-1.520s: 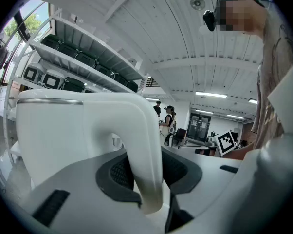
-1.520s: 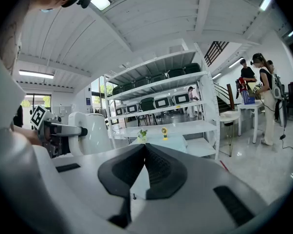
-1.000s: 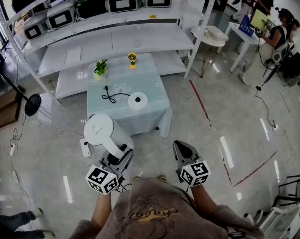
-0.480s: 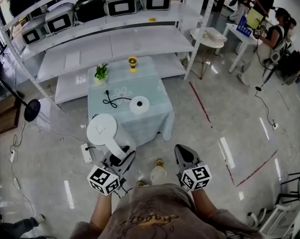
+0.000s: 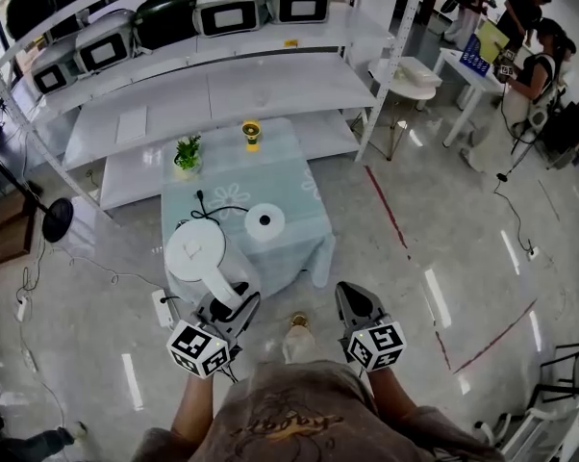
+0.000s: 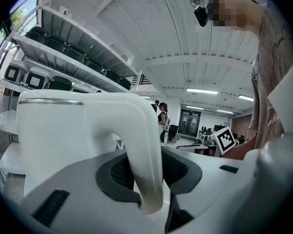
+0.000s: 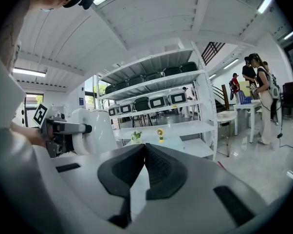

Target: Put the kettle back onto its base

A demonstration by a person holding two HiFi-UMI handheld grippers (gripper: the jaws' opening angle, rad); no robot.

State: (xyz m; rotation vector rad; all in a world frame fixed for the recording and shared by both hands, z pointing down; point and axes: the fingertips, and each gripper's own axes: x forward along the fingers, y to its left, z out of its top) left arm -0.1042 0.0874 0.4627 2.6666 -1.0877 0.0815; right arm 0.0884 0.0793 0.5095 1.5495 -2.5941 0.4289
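In the head view my left gripper (image 5: pixel 230 303) is shut on the handle of a white kettle (image 5: pixel 197 257), which hangs upright over the floor just before the table's near left corner. The left gripper view shows the handle (image 6: pixel 144 155) clamped between the dark pads, with the kettle body (image 6: pixel 51 135) beyond it. The round white base (image 5: pixel 264 221) lies on the pale blue tablecloth (image 5: pixel 294 186), with a black cord (image 5: pixel 211 206) beside it. My right gripper (image 5: pixel 352 296) is shut with nothing in it, right of the kettle; its pads (image 7: pixel 156 167) meet at the tips.
A small potted plant (image 5: pixel 186 153) and a yellow object (image 5: pixel 251 133) stand at the table's far end. White shelving (image 5: pixel 213 75) with appliances runs behind it. A round side table (image 5: pixel 405 70) and several people (image 5: pixel 530 75) are at the right. A power strip (image 5: pixel 162 308) lies on the floor.
Both grippers and the kettle have moved forward towards the table. The table and shelves now sit lower and nearer in the head view.
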